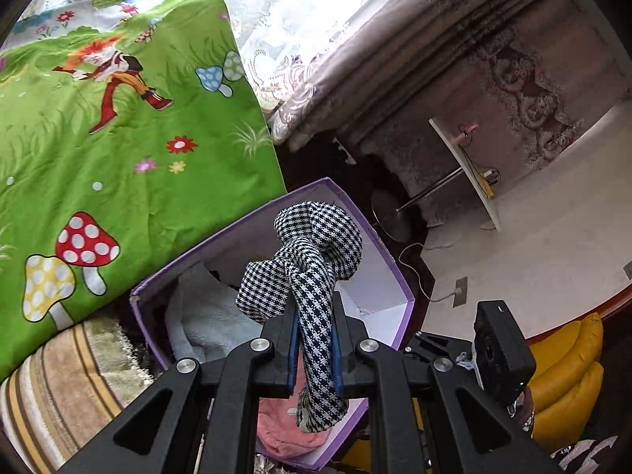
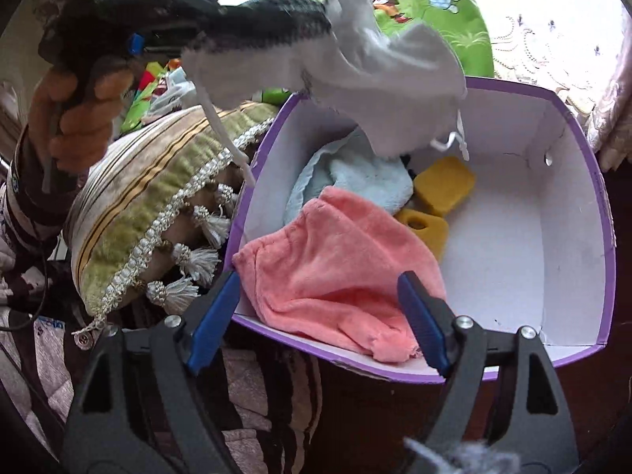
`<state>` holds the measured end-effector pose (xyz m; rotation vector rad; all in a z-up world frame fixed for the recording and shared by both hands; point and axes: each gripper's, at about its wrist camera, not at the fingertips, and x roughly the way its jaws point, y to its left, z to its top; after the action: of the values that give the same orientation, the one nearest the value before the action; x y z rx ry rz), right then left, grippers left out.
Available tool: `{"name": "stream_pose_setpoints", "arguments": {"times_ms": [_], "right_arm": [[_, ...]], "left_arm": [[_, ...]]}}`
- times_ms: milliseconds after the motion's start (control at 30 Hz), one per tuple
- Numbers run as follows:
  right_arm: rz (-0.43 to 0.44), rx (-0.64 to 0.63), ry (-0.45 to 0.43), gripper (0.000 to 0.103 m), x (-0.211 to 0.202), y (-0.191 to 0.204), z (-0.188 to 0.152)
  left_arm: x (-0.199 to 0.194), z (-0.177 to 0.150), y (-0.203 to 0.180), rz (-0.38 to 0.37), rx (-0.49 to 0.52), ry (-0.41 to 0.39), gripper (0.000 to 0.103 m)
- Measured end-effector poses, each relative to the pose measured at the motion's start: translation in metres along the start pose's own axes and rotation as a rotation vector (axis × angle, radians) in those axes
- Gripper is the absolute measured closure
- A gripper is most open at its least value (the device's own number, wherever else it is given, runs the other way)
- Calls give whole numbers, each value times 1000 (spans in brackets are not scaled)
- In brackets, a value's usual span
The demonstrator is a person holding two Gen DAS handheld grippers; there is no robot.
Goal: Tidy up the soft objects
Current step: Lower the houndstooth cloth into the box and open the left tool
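Houndstooth cloth (image 1: 316, 260) was clenched in the left tongs (image 1: 314, 339) right over the purple box (image 2: 572, 110), right tongs (image 2: 322, 316) released, so next up looked like dropping it in.

A black-and-white houndstooth cloth (image 1: 316, 260) hangs above a purple box (image 2: 568, 102) with a white interior. Inside the box lie a coral-pink towel (image 2: 335, 268), a pale blue towel (image 2: 355, 173) and two mustard-yellow sponges (image 2: 442, 185). Beside the box, a striped cushion (image 2: 146, 197) shows olive green, beige and gold bands with white tassels. Behind the box spreads a bright green bedsheet (image 1: 138, 118) printed with red, blue and yellow spotted mushrooms.
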<state>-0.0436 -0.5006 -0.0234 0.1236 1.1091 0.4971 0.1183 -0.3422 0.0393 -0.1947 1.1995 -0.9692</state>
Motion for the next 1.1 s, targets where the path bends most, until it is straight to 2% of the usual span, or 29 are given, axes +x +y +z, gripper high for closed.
{"name": "stream_pose_setpoints", "arguments": {"times_ms": [100,167,233,300,400,500,733,1100], "right_arm": [[-1,17,-16,19,2,-8,4],[1,24,-21,19,2,-12,6],[-1,33,-25,19,1,-17,9],[-5,45,-27,19,2,-19,10],[-4,55,-30,19,6,-22,15],[-2,75,-35,19,14,-23,20],[-35,118,-45,19,30,-21,36],[17,119,-114,19,39,16,80]], "left_arm": [[15,5,5,-9,-10,35,89],[28,8,11,45,-4,58,82],[40,12,21,153,-8,69,53],[47,12,32,199,-37,79,43],[41,10,37,188,-62,68,43],[25,7,36,205,-42,27,43],[-22,-8,47,190,-84,-75,43],[-102,-47,84,244,-156,-247,43]]}}
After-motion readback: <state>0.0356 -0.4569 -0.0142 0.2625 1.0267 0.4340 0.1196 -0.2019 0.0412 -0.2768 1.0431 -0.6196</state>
